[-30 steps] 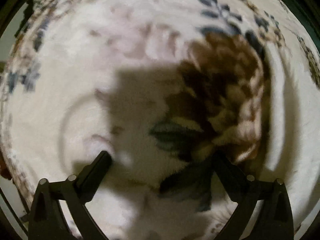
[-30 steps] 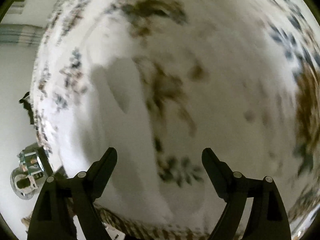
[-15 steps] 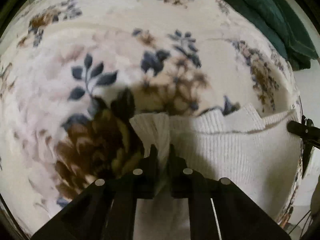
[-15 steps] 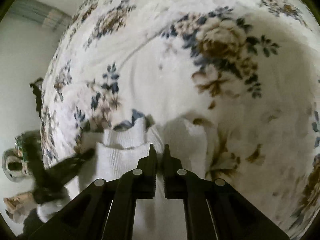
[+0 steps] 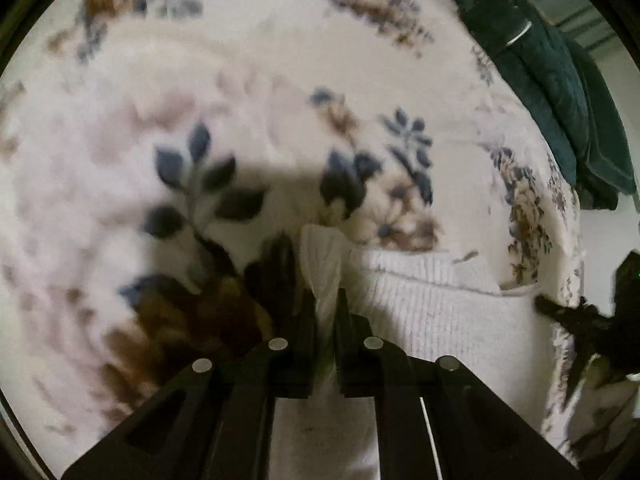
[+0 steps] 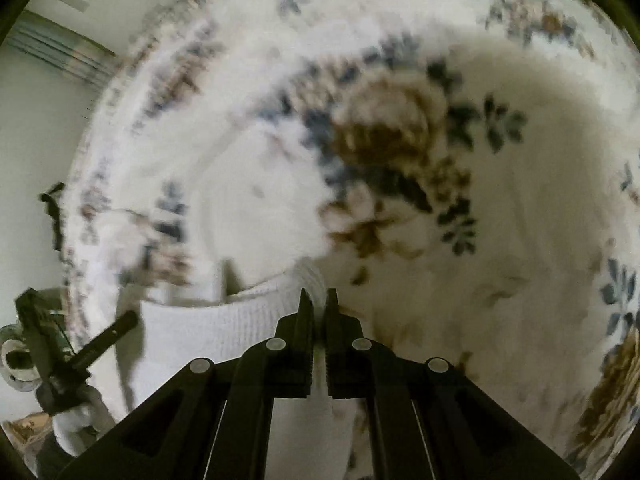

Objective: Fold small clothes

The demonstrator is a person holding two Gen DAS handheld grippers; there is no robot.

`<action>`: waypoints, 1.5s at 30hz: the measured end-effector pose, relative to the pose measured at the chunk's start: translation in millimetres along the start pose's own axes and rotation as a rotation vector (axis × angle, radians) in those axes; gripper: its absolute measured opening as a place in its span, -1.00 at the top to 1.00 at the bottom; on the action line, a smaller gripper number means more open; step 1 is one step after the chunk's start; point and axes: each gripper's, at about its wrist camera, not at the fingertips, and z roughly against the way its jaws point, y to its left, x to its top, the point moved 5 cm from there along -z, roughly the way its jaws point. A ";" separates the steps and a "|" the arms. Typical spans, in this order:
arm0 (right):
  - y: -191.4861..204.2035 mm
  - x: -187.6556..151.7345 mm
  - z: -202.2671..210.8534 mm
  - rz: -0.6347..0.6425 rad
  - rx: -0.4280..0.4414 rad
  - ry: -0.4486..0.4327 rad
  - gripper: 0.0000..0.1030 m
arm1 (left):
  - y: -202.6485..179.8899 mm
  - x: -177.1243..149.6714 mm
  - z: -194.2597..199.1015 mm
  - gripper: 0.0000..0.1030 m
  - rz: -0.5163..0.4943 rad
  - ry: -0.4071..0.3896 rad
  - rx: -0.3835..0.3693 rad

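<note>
Two black two-finger grippers each pinch an end of one small white rib-knit garment (image 5: 432,312) above a cream fleece blanket printed with brown and blue flowers (image 5: 248,92). Left gripper (image 5: 326,300): jaws nearly together, a bunched fold of the white knit clamped between them and poking out past the tips. Right gripper (image 6: 316,300): jaws likewise drawn in on a corner of the same garment (image 6: 208,328). In the left wrist view the knit runs off to the right from the jaws, toward the other tool (image 5: 580,320) at the frame's edge; in the right wrist view it runs off to the left, where the left tool (image 6: 80,352) shows. The garment's long axis therefore appears to lie between the two grippers, held along one edge, the rest hanging or trailing below toward the cameras; whether its lower part touches the blanket cannot be told. A dark green cloth heap (image 5: 560,92) sits well apart at the blanket's far corner. Both views are motion-blurred. Judged from this hold, the fold is at an early stage, and the coming move depends on keeping both ends level while the edge is laid down.
</note>
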 end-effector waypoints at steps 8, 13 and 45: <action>-29.1 -49.2 28.9 -0.153 0.298 0.131 -0.13 | 14.1 -51.5 67.0 0.19 0.031 -0.002 -0.065; -45.4 -148.9 34.3 -0.223 0.365 0.311 -0.13 | 30.4 -126.5 80.4 0.19 0.038 0.094 -0.070; -21.9 -165.7 -57.3 -0.216 0.661 0.396 -0.66 | 19.5 -121.5 7.5 -0.06 0.123 0.125 -0.578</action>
